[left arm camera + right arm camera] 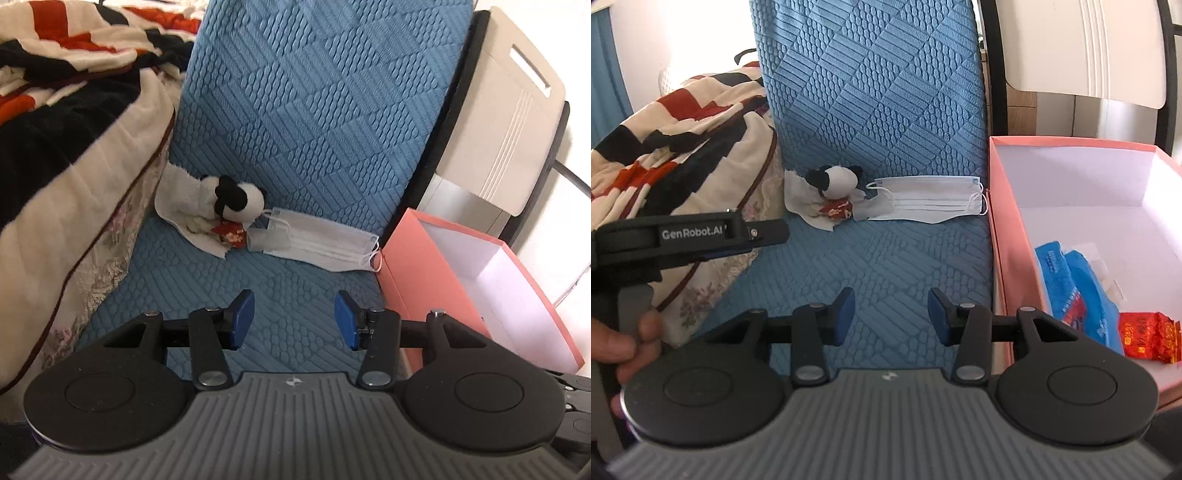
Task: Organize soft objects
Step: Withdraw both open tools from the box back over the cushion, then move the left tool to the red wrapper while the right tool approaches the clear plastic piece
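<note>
Clearly both grippers are on approach: the left gripper (294, 319) and right gripper (892, 316) hover with jaws parted and empty. Near the mattress's (314, 110) right edge, the face mask (932, 201) and panda toy (834, 181) lie beside the pink box (995, 221), probably awaiting packing.

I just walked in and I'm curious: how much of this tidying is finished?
Partly done. The pink box already holds blue packets and a red packet. Nothing is in hand: the left gripper and right gripper are both open. Left on the blue cushion: the panda toy, white cloth and face mask.
</note>
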### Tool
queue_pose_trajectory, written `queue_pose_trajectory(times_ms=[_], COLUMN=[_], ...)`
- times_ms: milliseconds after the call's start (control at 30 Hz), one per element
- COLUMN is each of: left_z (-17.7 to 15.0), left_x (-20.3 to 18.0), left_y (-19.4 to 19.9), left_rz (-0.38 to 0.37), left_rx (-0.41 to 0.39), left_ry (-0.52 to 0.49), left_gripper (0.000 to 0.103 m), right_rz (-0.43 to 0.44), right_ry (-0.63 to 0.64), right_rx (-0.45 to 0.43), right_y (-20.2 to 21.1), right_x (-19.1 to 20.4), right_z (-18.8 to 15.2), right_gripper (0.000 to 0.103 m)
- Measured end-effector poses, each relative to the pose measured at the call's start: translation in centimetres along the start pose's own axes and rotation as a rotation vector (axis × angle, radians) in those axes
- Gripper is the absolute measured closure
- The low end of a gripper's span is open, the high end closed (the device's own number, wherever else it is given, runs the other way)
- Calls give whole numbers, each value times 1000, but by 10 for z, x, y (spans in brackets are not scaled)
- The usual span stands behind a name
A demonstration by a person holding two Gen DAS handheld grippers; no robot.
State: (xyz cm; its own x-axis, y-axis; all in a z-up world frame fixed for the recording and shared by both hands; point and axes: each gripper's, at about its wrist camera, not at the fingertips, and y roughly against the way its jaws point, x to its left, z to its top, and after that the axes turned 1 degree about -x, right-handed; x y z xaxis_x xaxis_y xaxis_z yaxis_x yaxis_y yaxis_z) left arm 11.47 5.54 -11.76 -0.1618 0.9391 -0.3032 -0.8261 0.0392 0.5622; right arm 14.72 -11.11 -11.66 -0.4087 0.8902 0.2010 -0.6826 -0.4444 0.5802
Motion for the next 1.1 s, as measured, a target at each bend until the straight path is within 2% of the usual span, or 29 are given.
queue_pose_trajectory(times_ms=[300, 500, 633, 900, 1100], left_z=[7, 13, 20, 38, 50], left_x=[3, 12, 17, 30, 26], left_y=[-28, -47, -58, -91, -124], left_rz=[-19, -10, -2, 10, 35], left_rx=[20, 37, 45, 82, 114], left_ry=[-50, -22, -29, -6, -32], left_gripper=[49, 49, 49, 49, 49], right_rz=[-16, -23, -37, -22, -16], right_ry=[50, 25, 62, 34, 55], right_rx=[3, 17, 9, 29, 35], right_y=[-27, -49, -63, -88, -108], right_x=[3, 3, 6, -1, 1], right_z=[15, 27, 34, 46, 55], right_gripper=[57, 57, 57, 57, 57])
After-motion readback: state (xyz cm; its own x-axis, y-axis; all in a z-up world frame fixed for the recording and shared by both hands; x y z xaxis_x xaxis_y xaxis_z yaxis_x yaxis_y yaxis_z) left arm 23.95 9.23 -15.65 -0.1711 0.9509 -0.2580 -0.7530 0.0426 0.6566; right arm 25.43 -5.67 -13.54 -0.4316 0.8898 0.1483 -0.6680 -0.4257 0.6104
